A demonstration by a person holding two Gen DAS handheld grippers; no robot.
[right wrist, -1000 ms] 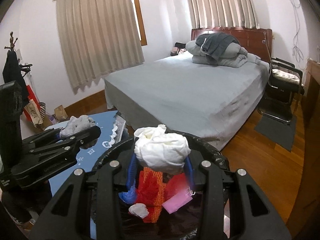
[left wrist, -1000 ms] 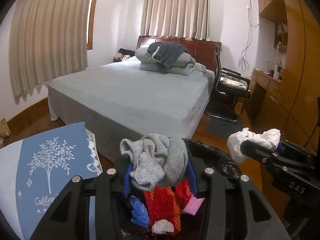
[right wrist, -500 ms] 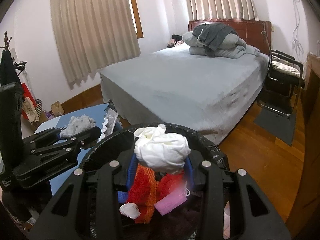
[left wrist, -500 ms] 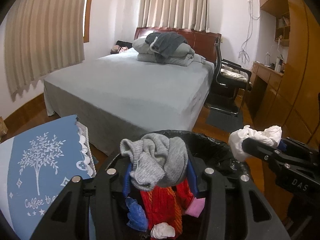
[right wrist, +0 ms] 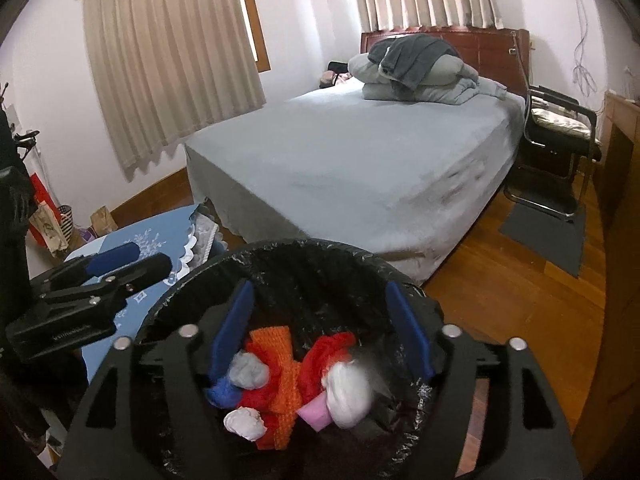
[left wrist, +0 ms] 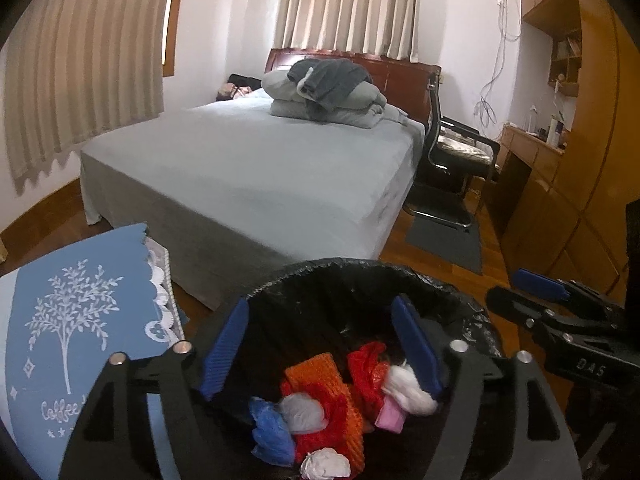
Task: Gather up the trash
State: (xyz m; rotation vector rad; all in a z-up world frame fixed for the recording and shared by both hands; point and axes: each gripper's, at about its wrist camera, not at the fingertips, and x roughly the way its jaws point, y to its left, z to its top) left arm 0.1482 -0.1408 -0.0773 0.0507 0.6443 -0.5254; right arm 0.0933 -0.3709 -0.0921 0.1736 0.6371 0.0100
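Both tools agape, wads in bin (left wrist: 360,276)

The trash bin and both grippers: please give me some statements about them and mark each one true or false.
1. The left gripper is open with nothing between its fingers. True.
2. The right gripper is clamped on a white wad. False: it is open, and the white wad is in the trash bin.
3. The bin has a black liner. True.
4. The bin is empty. False: red and orange mesh, a blue scrap and white wads lie inside.
5. The bed is bare. False: folded bedding lies on it.
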